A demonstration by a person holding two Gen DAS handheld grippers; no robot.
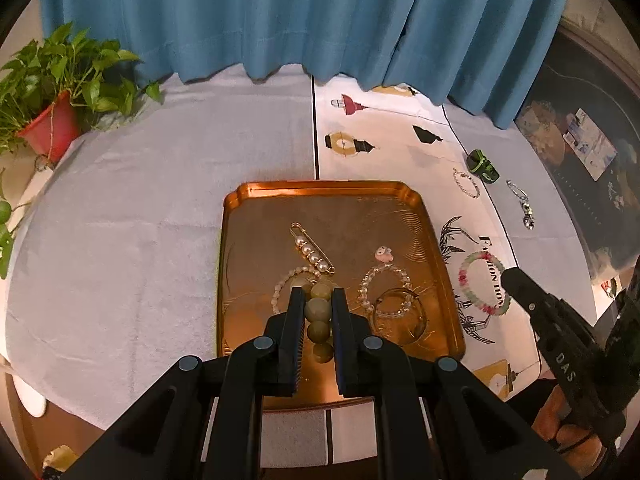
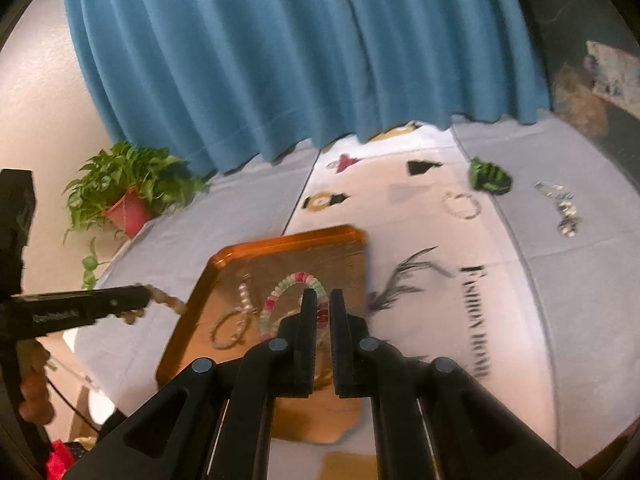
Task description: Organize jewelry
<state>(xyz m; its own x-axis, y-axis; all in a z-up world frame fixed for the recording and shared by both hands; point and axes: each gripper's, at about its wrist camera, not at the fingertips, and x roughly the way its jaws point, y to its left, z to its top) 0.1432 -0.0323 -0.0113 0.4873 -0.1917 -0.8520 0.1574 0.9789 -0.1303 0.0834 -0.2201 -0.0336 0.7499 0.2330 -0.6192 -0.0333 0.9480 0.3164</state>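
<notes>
Jade beads and pastel bracelet clamped over the tray

Jade-green bead bracelet [image 1: 319, 312] sits pinched between the nearly closed left gripper [image 1: 317, 294] above the copper tray [image 1: 256, 194]. Further right, the right gripper [image 2: 323, 296] is clamped on a pink-green bracelet [image 2: 294, 280], above the tray's near right part.

Warm indoor light, fisheye bending with dark corners; right wrist view motion-blurred, left sharp
</notes>
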